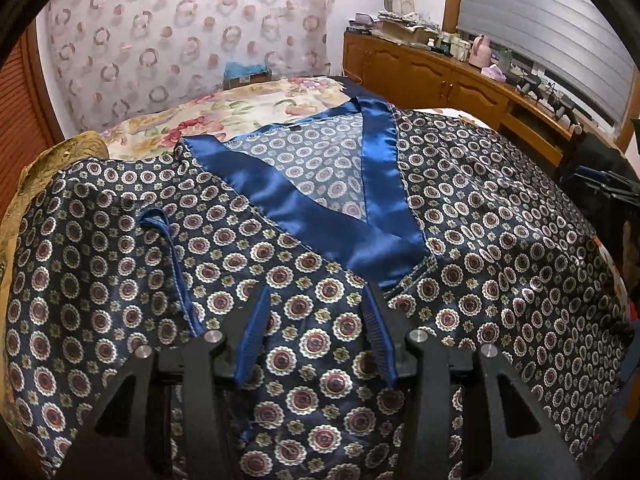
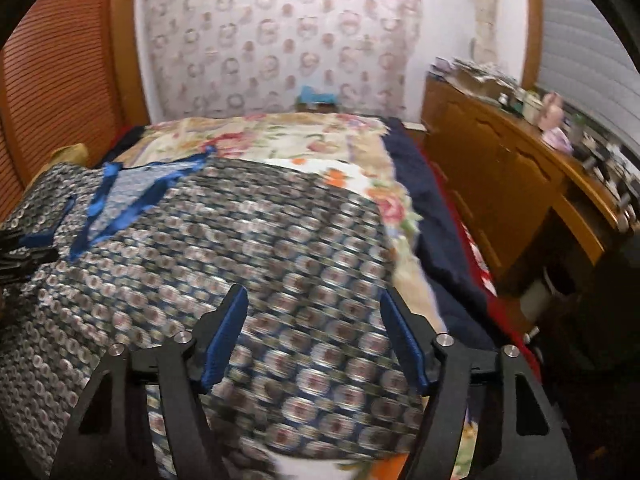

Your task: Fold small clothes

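- We find the navy satin garment with a rosette print and bright blue satin V-neck trim (image 1: 460, 208) spread flat on the floral bedspread (image 1: 248, 108), neckline toward the far edge of the bed. Our reading: laid flat so its edges can be reached for folding.
- At the left edge of the bed, a narrow blue trimmed loop or strap (image 1: 168, 248) lies on top of the cloth, near the left gripper (image 1: 316, 304).
- The left gripper hangs over the near-left part of the garment, angled down. Its jaws stand partly apart and the printed cloth shows between the blue ribbed pads (image 1: 256, 336); nothing looks pinched. We judge it released, lined up to take a fold of cloth.
- The right gripper (image 2: 316, 308) is over the garment's right portion, near the right edge of the bed. The view is motion-blurred. Jaws wide, pads not pressing cloth, so empty.
- The wooden sideboard (image 2: 500, 184) beyond the right edge plays no part.
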A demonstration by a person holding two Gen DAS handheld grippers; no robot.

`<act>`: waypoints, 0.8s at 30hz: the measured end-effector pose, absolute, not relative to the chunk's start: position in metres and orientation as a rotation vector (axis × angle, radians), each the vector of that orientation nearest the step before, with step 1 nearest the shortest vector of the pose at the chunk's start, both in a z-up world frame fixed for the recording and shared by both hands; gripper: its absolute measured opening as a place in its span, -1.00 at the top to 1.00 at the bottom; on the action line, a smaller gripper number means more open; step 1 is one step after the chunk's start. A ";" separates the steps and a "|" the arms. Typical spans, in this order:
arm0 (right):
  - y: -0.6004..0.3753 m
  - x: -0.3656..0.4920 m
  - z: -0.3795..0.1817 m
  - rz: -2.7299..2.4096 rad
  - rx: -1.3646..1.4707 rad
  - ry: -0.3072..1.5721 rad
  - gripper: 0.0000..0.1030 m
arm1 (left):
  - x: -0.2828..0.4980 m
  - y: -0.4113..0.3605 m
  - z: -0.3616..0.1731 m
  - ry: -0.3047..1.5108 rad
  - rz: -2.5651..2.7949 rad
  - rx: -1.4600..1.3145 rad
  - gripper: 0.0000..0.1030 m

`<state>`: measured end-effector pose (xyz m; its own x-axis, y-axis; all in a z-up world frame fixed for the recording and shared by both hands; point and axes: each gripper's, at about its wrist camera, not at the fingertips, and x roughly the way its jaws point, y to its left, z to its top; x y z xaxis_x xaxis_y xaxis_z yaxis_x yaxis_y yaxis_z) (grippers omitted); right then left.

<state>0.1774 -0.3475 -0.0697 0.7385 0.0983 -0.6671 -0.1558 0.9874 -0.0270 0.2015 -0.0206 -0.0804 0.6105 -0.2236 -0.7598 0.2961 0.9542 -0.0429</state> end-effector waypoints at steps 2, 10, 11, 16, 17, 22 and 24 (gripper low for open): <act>-0.358 0.175 -0.072 0.131 -0.068 0.731 -0.24 | 0.200 -0.024 -0.084 0.872 -0.299 0.101 0.10; -0.388 0.165 -0.080 0.148 -0.033 0.758 -0.06 | 0.197 -0.031 -0.095 0.867 -0.307 0.108 0.03; -0.389 0.164 -0.081 0.154 -0.032 0.760 -0.04 | 0.197 -0.031 -0.095 0.867 -0.310 0.110 0.01; -0.390 0.157 -0.088 0.175 -0.030 0.771 -0.01 | 0.198 -0.034 -0.096 0.870 -0.327 0.121 -0.13; -0.391 0.157 -0.089 0.180 -0.024 0.772 -0.01 | 0.198 -0.034 -0.096 0.870 -0.327 0.121 -0.13; -0.401 0.153 -0.092 0.181 -0.009 0.793 0.00 | 0.199 -0.035 -0.094 0.870 -0.322 0.125 -0.15; -0.407 0.151 -0.093 0.183 0.005 0.804 0.00 | 0.198 -0.035 -0.094 0.870 -0.322 0.125 -0.16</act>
<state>0.1513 -0.4068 -0.0926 0.6788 0.1653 -0.7155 -0.1613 0.9841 0.0743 0.1984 -0.0348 -0.0941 0.6005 -0.2262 -0.7669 0.3270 0.9447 -0.0226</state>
